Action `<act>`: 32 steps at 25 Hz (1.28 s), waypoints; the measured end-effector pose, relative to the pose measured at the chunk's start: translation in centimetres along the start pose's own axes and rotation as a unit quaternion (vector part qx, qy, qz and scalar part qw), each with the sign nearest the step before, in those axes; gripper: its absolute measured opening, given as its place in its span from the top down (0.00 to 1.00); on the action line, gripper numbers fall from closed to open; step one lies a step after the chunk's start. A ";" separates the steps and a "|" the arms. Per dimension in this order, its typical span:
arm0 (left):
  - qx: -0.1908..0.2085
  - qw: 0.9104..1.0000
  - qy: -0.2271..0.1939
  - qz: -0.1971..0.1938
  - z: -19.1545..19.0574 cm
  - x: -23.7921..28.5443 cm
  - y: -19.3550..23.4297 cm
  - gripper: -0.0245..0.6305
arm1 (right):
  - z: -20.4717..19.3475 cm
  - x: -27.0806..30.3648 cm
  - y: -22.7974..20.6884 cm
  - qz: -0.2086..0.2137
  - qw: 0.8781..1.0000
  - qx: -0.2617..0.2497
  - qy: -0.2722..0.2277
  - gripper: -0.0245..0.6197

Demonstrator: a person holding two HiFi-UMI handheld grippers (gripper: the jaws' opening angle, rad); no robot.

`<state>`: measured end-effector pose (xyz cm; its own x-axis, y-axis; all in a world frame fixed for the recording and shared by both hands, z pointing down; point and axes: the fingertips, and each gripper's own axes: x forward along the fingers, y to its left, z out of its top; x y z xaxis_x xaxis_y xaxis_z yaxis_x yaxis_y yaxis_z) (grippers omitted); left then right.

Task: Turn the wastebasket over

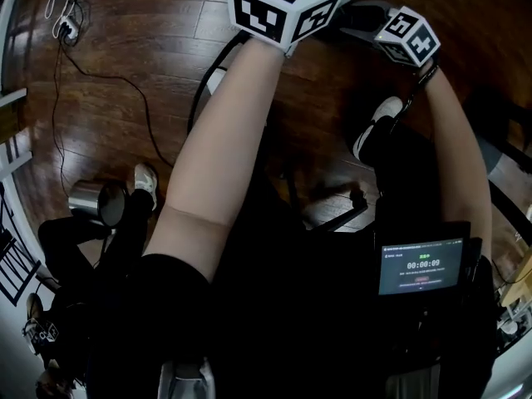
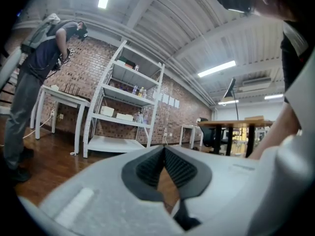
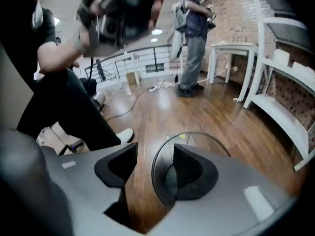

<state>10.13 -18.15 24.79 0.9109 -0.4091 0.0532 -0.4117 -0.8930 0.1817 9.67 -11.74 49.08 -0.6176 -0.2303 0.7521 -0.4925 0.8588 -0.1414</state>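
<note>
The wastebasket [image 3: 160, 177] is a round dark bin with a thin rim, seen from above on the wooden floor. My right gripper [image 3: 155, 154] hangs over it, tilted down and open. Its right finger [image 3: 194, 173] overlaps the bin's mouth in the picture and nothing is pressed between the pads. My left gripper [image 2: 164, 152] points level into the room, its ribbed pads meeting at the tips with nothing between them. In the head view only both marker cubes show, the left gripper's cube [image 1: 283, 7] and the right gripper's cube [image 1: 407, 36]. The bin is hidden there.
A person in black [image 3: 64, 87] crouches with a camera left of the bin, white shoe [image 3: 124, 134] close by. Another person [image 3: 193, 38] stands by a white table [image 3: 231, 50]. White shelving [image 3: 290, 107] lines the right. A shiny metal cylinder [image 1: 98, 202] and a cable [image 1: 100, 77] lie on the floor.
</note>
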 end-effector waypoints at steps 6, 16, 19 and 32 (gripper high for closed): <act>0.025 0.999 0.022 -0.001 -1.3 0.4 -0.9 0.96 | 7.7 -10.8 -1.3 -0.105 0.976 0.031 -0.187 0.79; 0.048 0.998 0.044 0.001 -3.4 1.2 -3.1 0.96 | 10.7 -19.8 -1.8 -0.218 0.878 0.159 -0.395 0.95; 0.029 0.999 0.030 0.003 -3.0 0.7 -3.9 0.96 | 10.8 -20.6 -1.4 -0.230 0.862 0.153 -0.425 0.95; 0.037 0.999 0.019 0.025 -3.3 -1.5 -5.3 0.96 | 12.1 -18.1 1.5 -0.215 0.875 0.093 -0.424 0.95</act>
<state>11.02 -12.18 26.97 0.8886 -0.4482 0.0979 -0.4571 -0.8831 0.1057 12.71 -11.81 27.45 -0.5449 -0.8381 0.0250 -0.8335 0.5382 -0.1251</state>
